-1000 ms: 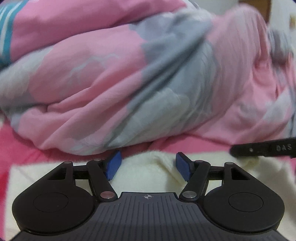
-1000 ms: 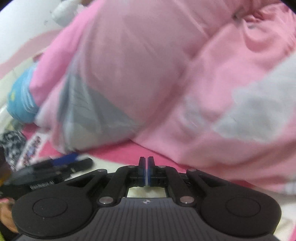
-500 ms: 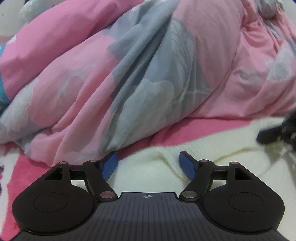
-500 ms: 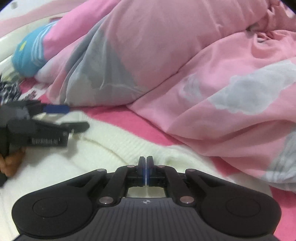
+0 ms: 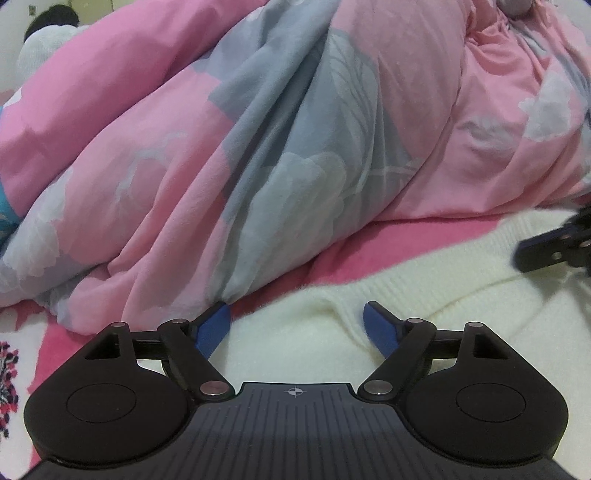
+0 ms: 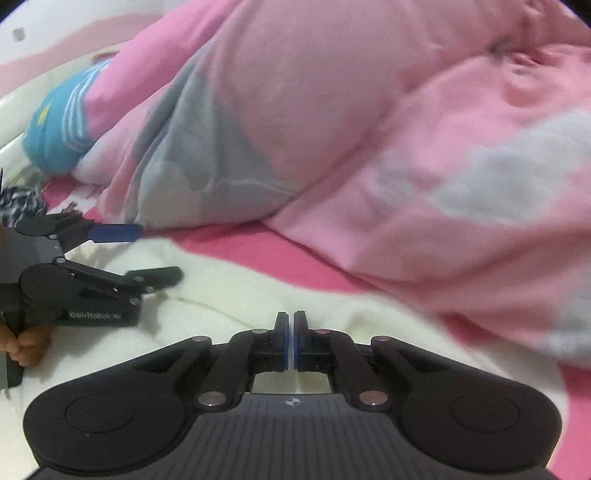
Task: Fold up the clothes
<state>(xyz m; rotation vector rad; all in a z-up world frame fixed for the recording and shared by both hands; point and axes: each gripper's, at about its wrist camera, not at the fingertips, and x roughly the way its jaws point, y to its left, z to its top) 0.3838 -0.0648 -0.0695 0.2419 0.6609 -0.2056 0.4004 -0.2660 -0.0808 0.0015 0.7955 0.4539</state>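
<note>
A cream knitted sweater [image 5: 303, 332] lies flat on a pink bed sheet [image 5: 369, 254]. My left gripper [image 5: 297, 326] is open, its blue pads [image 5: 210, 328] low over the sweater on either side of a raised fold. It also shows at the left of the right wrist view [image 6: 147, 254], open. My right gripper [image 6: 290, 332] is shut and empty, low over the sweater [image 6: 240, 288]. Its black tip shows at the right edge of the left wrist view [image 5: 546, 251].
A bulky pink and grey duvet [image 5: 295, 129] is heaped just behind the sweater and fills the far side of both views. A blue striped cloth [image 6: 59, 122] and a black-and-white item [image 6: 18, 199] lie at the far left. A dark-haired head [image 5: 51, 20] shows at the back.
Both grippers have drawn back and lowered over the sweater, so more cream fabric shows. The right gripper has slid towards the right edge of the left view. The jaws have not changed.
</note>
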